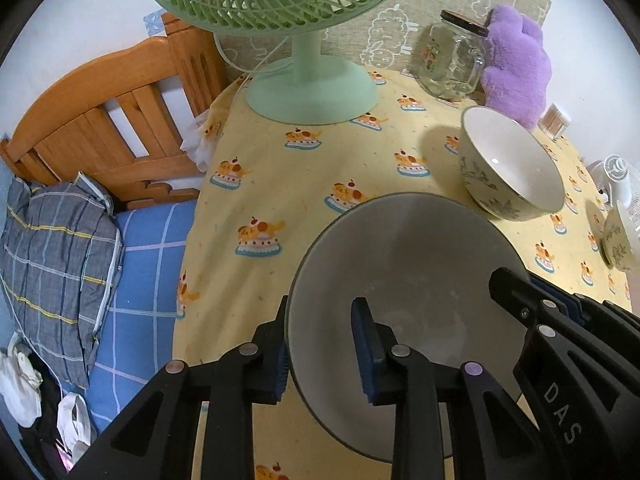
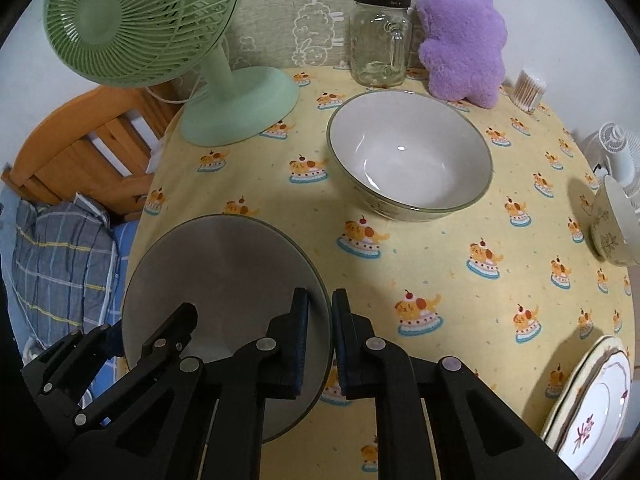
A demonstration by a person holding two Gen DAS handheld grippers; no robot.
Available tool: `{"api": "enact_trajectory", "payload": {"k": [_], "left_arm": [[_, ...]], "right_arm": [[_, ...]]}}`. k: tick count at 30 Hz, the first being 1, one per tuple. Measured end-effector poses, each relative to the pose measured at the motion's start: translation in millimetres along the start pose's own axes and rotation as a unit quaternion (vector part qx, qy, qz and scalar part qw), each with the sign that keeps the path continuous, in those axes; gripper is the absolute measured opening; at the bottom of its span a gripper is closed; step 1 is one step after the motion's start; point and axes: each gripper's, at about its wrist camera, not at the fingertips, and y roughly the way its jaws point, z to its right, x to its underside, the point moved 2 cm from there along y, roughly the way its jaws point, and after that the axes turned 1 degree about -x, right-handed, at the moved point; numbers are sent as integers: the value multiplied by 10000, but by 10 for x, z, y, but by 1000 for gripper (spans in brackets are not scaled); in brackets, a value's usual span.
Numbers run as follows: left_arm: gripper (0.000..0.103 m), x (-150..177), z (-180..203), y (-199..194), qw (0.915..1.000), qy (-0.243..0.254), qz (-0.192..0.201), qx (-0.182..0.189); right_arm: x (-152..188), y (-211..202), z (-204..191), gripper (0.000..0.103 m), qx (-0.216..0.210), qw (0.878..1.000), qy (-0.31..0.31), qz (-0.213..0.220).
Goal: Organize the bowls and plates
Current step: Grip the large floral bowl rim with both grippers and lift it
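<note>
Both grippers are clamped on opposite rims of the near bowl (image 1: 404,280) at the table's front edge: left gripper (image 1: 320,352) on its left rim, right gripper (image 2: 320,336) on its right. Unsorted: 1 large bowl (image 2: 410,156) mid-table, 1 small bowl (image 2: 612,224) far right, and plates (image 2: 592,404) at the near right. Judged barely begun; no bowls nested yet.

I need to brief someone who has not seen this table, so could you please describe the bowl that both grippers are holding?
Start at the green fan at the back of the yellow tablecloth. In front of it, at the table's near edge by the bed, is a large white bowl. Unlike the bowl in the middle, the left gripper and right gripper pinch opposite sides of its rim.
</note>
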Motion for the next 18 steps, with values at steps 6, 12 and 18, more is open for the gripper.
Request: {"api": "enact_trajectory", "payload": {"k": [6,12,18], "left_arm": [[26,164,104,-145,10000,18,-48,56],[26,354,281,-350,9998,166,-40,122],[26,546,487,-530,9992,334,-56,205]], "right_arm": [[156,-161,98,15,47,10000,6,-49],[364,-405,255,15,117,9999,68,-28],[581,-650,455,15,182,9997,189,-11]]}}
